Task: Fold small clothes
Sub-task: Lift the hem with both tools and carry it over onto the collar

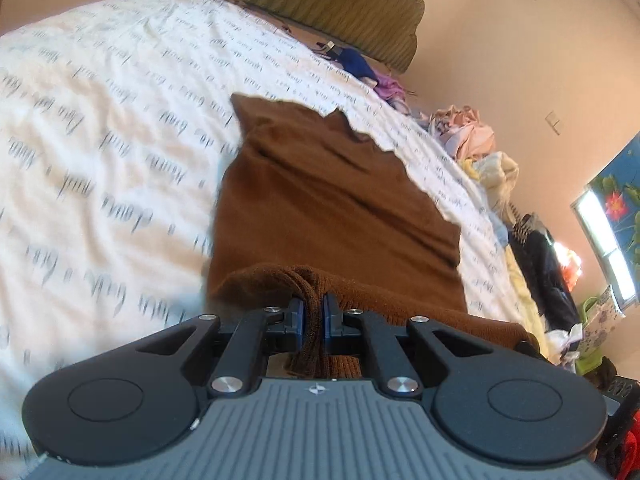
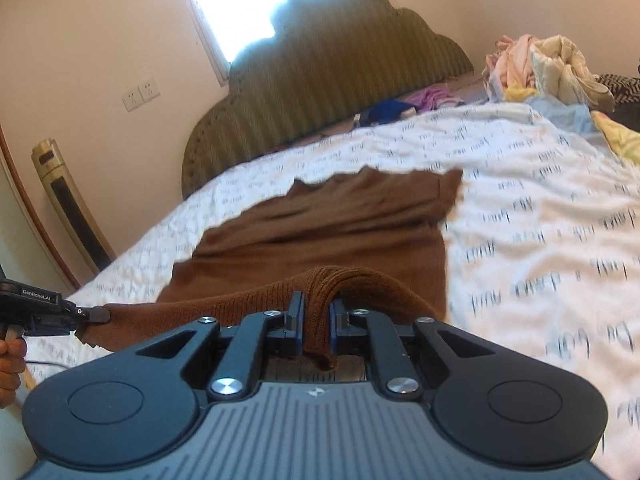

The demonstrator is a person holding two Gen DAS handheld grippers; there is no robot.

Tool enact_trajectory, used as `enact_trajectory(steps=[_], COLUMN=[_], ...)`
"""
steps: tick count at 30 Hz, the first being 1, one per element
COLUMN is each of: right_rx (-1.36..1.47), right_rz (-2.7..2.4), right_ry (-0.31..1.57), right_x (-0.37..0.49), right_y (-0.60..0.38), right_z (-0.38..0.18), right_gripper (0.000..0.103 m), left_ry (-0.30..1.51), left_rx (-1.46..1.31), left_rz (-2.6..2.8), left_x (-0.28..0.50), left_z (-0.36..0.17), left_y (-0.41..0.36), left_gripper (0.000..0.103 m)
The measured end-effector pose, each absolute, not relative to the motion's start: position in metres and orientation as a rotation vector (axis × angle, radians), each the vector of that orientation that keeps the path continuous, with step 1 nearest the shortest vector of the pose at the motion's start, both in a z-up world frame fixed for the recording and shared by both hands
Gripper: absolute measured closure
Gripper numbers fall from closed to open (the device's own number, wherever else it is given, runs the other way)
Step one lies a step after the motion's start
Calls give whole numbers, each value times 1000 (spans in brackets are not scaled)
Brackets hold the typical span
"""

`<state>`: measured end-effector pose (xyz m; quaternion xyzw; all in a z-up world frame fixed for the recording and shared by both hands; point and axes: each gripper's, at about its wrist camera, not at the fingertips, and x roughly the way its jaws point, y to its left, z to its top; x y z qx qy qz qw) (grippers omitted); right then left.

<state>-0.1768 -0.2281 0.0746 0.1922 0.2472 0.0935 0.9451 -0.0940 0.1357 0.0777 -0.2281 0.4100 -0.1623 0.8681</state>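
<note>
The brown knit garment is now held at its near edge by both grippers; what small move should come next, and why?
Probably carry the near edge forward toward the far edge. The left gripper and right gripper are both shut on the brown knit garment, its hem bunched between the pads, while the rest lies flat on the printed bedsheet. That would fold it in half.

One brown garment (image 1: 332,200), two hand-held grippers, one bed (image 2: 540,220), one headboard (image 2: 320,92).
</note>
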Motion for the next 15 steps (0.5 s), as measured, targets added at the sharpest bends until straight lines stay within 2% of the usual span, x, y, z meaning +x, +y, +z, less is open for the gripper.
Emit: enact_trajectory(steps=[7,15], right_rx=[458,549], right_rz=[166,118], right_ry=[526,645], right_x=[-70,67], right_y=[-260,-291], right_z=[88,64], right_gripper=[93,93], left_ry=[905,1032], left_rx=[-524,-622], left_rz=[-370,-327], left_x=[26,165], left_z=[93,51], left_y=[124,111], left_gripper=[93,93])
